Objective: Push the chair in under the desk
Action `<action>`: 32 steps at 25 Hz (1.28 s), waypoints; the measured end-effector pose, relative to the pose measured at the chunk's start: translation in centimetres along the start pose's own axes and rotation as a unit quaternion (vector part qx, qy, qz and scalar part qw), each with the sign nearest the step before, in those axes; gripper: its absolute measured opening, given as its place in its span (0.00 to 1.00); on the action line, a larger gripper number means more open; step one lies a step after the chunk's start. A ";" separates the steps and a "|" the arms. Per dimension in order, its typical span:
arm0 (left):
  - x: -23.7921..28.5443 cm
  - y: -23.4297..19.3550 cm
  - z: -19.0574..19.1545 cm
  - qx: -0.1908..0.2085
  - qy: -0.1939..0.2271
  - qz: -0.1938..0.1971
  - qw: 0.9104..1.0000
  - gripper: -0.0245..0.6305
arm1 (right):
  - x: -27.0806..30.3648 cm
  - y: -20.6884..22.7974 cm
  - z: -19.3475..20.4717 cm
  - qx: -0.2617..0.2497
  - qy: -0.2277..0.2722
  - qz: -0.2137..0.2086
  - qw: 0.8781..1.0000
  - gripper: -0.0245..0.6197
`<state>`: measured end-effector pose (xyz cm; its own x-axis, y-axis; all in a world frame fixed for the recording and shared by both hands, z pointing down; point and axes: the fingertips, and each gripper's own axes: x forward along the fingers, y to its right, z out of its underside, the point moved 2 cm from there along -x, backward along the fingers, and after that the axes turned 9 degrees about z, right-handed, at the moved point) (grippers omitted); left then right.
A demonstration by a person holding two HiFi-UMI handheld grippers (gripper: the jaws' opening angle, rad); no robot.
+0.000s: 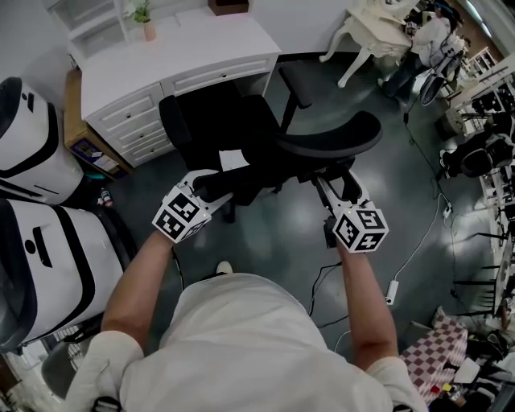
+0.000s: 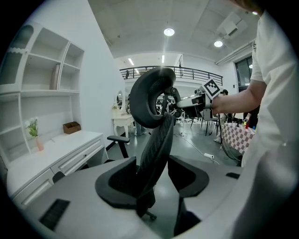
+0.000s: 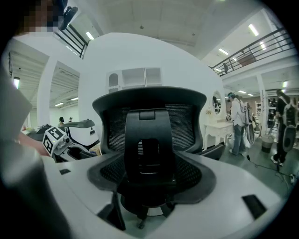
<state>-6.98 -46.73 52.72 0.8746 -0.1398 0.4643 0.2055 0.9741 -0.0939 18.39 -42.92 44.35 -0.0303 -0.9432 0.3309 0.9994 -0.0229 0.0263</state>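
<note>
A black mesh office chair [image 1: 241, 133] stands in front of the white desk [image 1: 185, 56], its seat facing the desk's kneehole and its curved backrest [image 1: 330, 141] toward me. My left gripper [image 1: 211, 187] is at the backrest's left edge. In the left gripper view that edge [image 2: 156, 149] stands between the wide jaws of the left gripper [image 2: 154, 182], with a gap on its right side. My right gripper [image 1: 328, 187] is behind the backrest. In the right gripper view the chair's back spine [image 3: 149, 154] stands between the spread jaws of the right gripper [image 3: 150, 175]. Both read as open.
Two large white machines with black stripes [image 1: 32, 161] stand close on the left. A cable and a power strip [image 1: 392, 291] lie on the grey floor at the right. A white table [image 1: 378, 32] and other chairs [image 1: 475, 153] fill the far right. A potted plant [image 1: 147, 24] sits on the desk.
</note>
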 end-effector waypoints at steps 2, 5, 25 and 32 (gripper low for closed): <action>0.1 -0.7 -0.2 -0.001 0.001 -0.001 1.000 0.36 | 0.8 0.1 -0.3 0.000 0.002 -0.002 1.000 0.50; 0.3 -1.7 -0.5 0.000 0.003 -0.001 1.000 0.36 | 1.7 0.2 -0.7 0.000 0.005 -0.004 1.000 0.50; 1.0 -6.7 -1.0 -0.006 0.006 -0.010 1.000 0.36 | 7.2 0.3 -2.3 -0.004 0.005 -0.018 1.000 0.50; 1.2 -8.2 -1.1 -0.009 0.006 -0.019 1.000 0.36 | 8.7 0.2 -2.7 -0.003 0.006 -0.018 1.000 0.50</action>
<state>-7.16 -55.04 53.06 0.8716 -0.1783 0.4567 0.2463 0.9647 -0.0934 18.36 -52.00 44.67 -0.0666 -0.9453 0.3193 0.9977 -0.0593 0.0326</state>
